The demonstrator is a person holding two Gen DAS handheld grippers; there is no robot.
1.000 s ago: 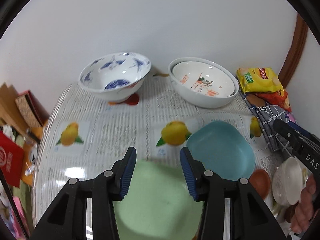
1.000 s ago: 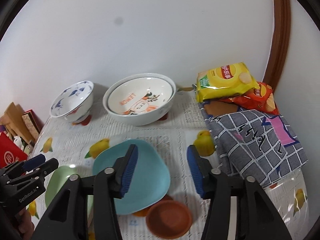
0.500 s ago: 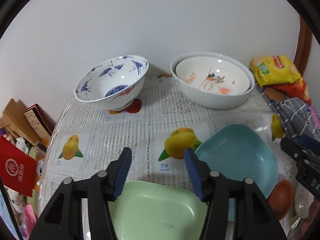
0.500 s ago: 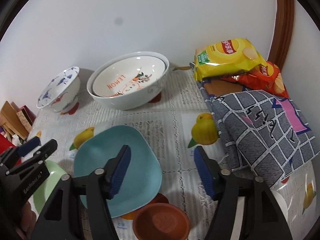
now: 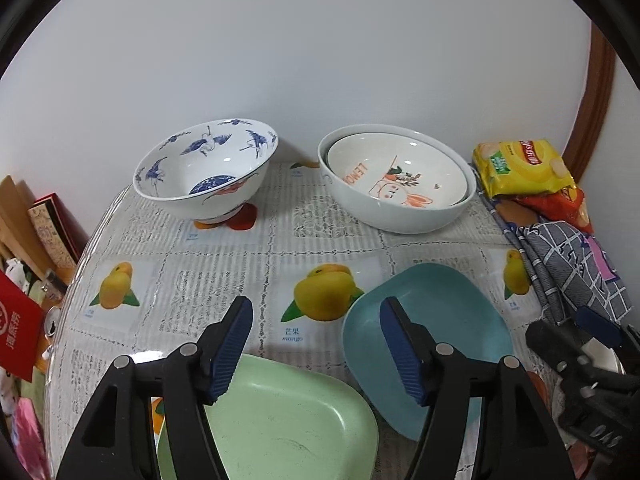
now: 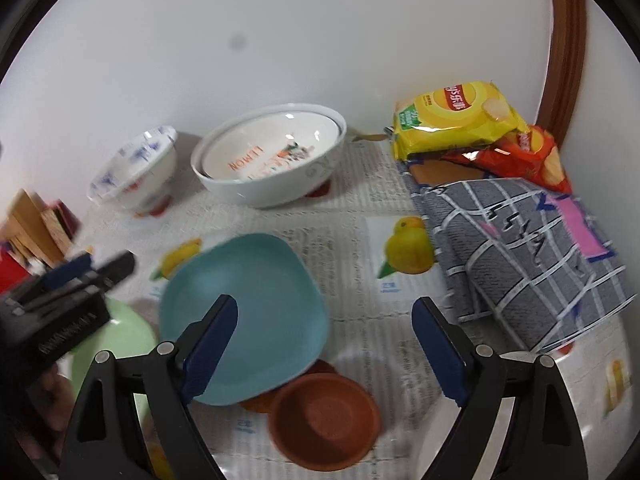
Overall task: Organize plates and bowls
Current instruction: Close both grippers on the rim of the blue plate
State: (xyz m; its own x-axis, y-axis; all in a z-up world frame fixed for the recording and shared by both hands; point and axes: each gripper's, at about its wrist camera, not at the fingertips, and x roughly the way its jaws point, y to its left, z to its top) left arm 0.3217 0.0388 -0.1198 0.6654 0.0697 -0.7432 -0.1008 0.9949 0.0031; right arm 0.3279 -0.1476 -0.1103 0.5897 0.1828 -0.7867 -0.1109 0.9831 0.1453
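Observation:
My left gripper (image 5: 316, 344) is open and empty, above the far edge of a light green plate (image 5: 280, 420). A teal plate (image 5: 432, 312) lies just right of it, its edge over the green one. At the back stand a blue-and-white bowl (image 5: 208, 172) and a white lemon-print bowl (image 5: 400, 184) nested in a larger one. My right gripper (image 6: 324, 340) is open and empty, over the teal plate (image 6: 248, 304) and a small brown dish (image 6: 324, 420). The green plate (image 6: 120, 340) shows left, partly behind the left gripper (image 6: 80, 276).
Yellow and red snack bags (image 6: 456, 120) and a grey checked cloth (image 6: 520, 252) fill the table's right side. Books and boxes (image 5: 36, 232) sit past the left table edge. A white wall stands close behind the bowls. A white cup (image 5: 600, 354) shows by the right gripper.
Both grippers have pulled back and risen, and both jaws have opened wider. The green plate now lies lower in the left wrist view. The right gripper has swung right.

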